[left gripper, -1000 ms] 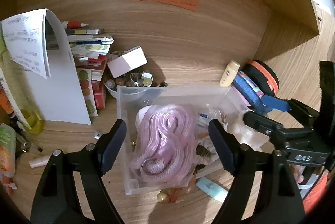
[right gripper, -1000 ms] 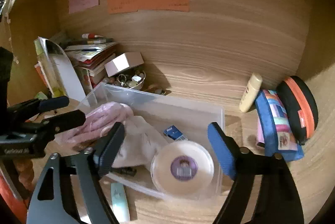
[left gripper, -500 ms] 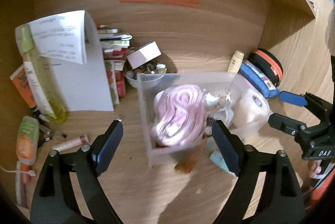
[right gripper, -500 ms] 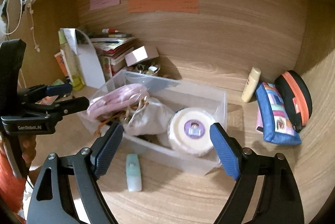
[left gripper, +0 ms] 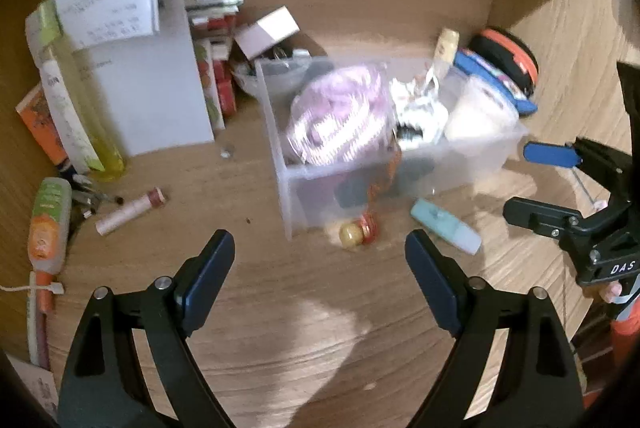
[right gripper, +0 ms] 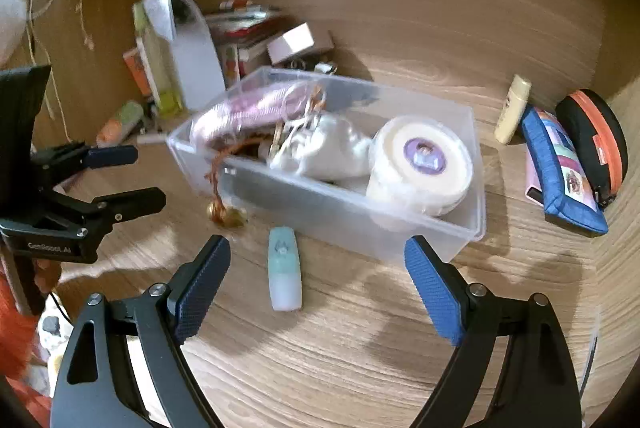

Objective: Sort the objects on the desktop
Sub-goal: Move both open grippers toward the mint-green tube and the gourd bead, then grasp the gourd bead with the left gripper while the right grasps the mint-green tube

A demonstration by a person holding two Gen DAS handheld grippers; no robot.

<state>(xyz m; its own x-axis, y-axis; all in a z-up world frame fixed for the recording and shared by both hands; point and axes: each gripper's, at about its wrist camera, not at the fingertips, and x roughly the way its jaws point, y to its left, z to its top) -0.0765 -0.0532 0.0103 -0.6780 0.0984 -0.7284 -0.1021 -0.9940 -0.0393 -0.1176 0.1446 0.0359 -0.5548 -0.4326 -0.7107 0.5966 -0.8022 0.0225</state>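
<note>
Both tongs, left gripper point(left gripper: 316, 260) and right gripper point(right gripper: 316, 264), stand wide open and hold nothing. The bin point(right gripper: 460, 224) sits in the middle of the frame, and the mint tube point(right gripper: 284, 272) lies on the desk point(right gripper: 360, 348) just before it, low centre. To pick the tube well, I think the right gripper should come down across its narrow width and close gently, clear of the bin wall.
</note>
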